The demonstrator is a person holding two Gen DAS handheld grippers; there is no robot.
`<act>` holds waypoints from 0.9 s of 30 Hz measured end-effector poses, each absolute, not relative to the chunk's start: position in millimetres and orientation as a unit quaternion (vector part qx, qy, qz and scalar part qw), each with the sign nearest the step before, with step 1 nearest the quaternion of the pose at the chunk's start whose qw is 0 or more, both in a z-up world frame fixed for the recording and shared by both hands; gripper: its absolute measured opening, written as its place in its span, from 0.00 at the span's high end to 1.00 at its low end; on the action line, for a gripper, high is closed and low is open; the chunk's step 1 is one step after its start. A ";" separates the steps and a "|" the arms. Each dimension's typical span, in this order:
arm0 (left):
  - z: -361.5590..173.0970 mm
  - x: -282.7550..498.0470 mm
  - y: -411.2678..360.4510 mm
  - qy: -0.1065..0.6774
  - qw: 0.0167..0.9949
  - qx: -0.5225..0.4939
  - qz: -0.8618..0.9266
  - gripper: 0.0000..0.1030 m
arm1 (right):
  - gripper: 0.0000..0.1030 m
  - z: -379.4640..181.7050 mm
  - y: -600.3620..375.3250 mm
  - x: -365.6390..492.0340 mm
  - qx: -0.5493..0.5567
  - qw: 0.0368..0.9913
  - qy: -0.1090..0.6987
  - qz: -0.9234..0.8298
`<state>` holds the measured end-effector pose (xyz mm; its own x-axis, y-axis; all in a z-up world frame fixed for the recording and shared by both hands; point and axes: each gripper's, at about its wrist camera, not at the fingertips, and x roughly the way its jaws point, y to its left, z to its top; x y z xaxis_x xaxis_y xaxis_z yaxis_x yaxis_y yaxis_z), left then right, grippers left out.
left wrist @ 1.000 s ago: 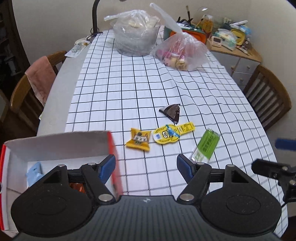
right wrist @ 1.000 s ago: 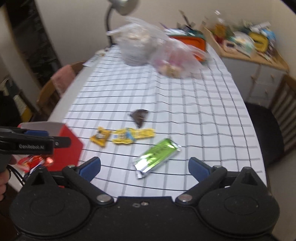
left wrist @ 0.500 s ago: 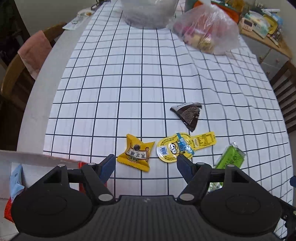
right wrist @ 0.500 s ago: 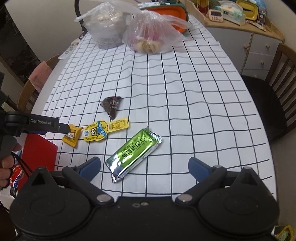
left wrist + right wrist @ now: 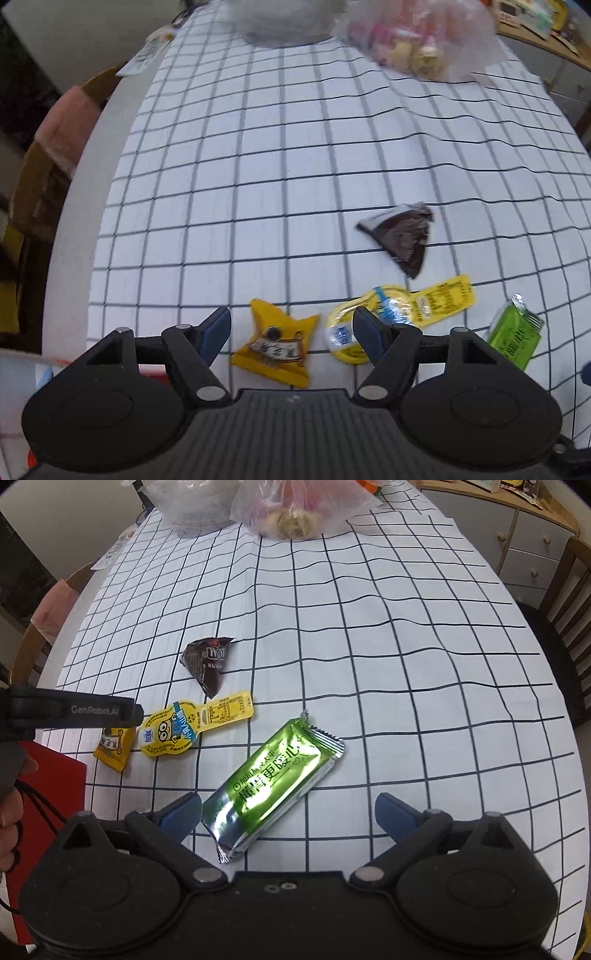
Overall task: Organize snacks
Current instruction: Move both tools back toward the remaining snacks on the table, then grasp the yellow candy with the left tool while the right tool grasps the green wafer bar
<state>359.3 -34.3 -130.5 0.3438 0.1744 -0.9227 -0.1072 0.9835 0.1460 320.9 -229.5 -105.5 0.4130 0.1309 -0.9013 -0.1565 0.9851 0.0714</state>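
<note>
Left gripper (image 5: 291, 326) open, empty, yellow packet (image 5: 275, 349) between fingers; right gripper (image 5: 290, 812) open over green bar (image 5: 275, 781).

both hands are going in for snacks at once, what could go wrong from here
1. The left hand-held gripper, open, straddles the small yellow packet, but its right finger overlaps the yellow cartoon packet beside it; it might pinch both.
2. The green bar lies diagonally between the open right hand-held gripper fingers; closing could catch only a corner.
</note>
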 end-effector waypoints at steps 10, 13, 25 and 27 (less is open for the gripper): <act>-154.8 373.7 -11.1 0.588 0.802 0.011 0.106 0.32 | 0.04 -128.8 -208.2 339.3 -0.014 0.836 0.546 0.053; -154.6 376.2 -7.5 0.589 0.801 -0.001 0.104 0.34 | 0.05 -135.9 -201.5 343.3 -0.023 0.838 0.545 0.031; -159.6 371.9 -7.4 0.602 0.792 0.022 0.102 0.47 | 0.12 -149.9 -190.8 348.1 -0.054 0.835 0.548 0.015; -160.0 373.7 -5.6 0.601 0.792 0.008 0.103 0.48 | 0.13 -149.4 -191.0 347.6 -0.060 0.835 0.547 0.016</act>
<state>373.7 -5.6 -160.0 0.2561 0.1721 -0.9512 -0.1533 0.9788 0.1358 347.6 -191.0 -149.4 0.4021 -0.0386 -0.9148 -0.0924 0.9923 -0.0825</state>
